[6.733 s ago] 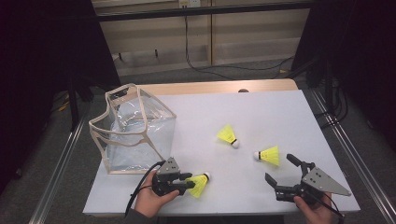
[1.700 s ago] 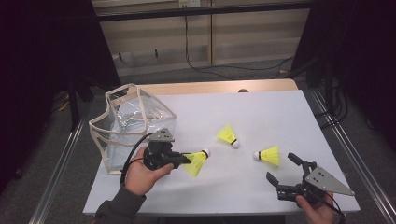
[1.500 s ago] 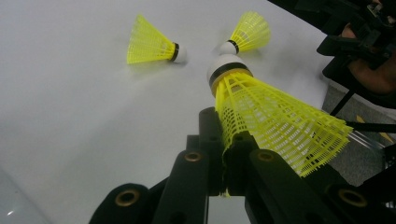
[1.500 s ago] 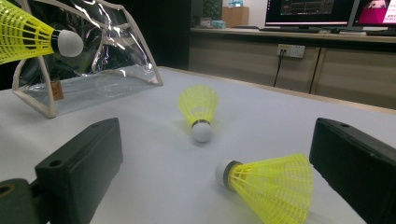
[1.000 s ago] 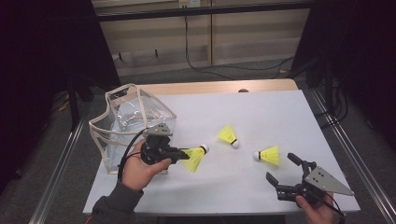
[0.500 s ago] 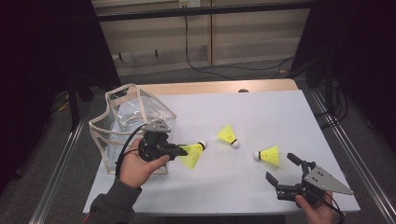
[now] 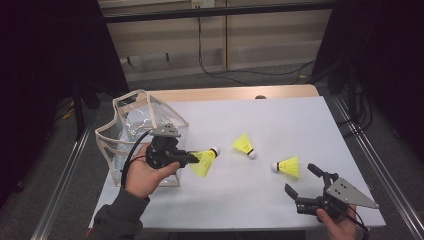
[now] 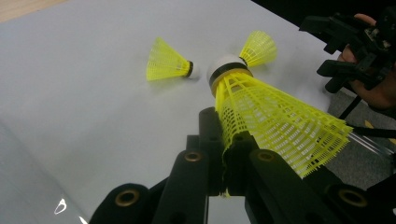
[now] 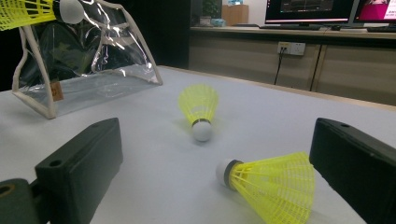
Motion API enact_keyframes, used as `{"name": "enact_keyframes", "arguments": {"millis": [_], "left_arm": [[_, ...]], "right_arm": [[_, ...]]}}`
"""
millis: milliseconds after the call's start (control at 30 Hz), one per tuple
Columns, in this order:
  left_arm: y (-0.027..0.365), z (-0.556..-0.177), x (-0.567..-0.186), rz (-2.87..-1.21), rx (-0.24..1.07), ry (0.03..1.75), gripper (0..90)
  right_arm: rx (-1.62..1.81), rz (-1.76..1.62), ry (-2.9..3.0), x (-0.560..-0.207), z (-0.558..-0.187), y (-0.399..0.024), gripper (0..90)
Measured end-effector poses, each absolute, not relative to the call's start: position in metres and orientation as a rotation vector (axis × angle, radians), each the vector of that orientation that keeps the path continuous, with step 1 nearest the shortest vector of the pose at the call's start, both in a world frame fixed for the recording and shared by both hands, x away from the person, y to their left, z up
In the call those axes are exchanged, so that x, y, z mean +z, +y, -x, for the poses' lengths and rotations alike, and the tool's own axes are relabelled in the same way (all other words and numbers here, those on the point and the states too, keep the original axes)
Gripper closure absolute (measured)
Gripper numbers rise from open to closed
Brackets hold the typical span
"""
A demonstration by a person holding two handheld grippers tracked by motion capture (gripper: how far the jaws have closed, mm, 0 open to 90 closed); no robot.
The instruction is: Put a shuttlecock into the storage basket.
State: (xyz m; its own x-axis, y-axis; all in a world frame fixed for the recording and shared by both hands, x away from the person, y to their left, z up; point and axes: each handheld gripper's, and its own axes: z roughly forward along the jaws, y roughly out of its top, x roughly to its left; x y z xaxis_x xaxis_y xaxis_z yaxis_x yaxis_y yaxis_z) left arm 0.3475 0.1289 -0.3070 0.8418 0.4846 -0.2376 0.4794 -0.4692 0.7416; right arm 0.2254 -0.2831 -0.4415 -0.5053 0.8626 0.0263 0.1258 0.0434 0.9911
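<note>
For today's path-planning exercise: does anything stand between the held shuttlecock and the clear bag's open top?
Nothing visible does. The left tongs are shut on the shuttlecock, held just right of the clear bag. The two other shuttlecocks lie farther right, away from that path.

No text is showing legibly anywhere. The small tag [image 9: 57,91] on the clear pouch [image 9: 88,70], beyond the right tongs [image 9: 219,186], is reading as a blur.
</note>
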Motion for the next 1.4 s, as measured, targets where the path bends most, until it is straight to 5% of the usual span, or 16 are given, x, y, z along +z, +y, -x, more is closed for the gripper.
{"name": "enact_keyframes", "arguments": {"millis": [1400], "left_arm": [[0.130,-0.365,-0.284,-2.134,0.004,0.745,88.6]], "right_arm": [[1.521,-0.993,1.704,-0.440,-0.225,-0.283,2.3]]}}
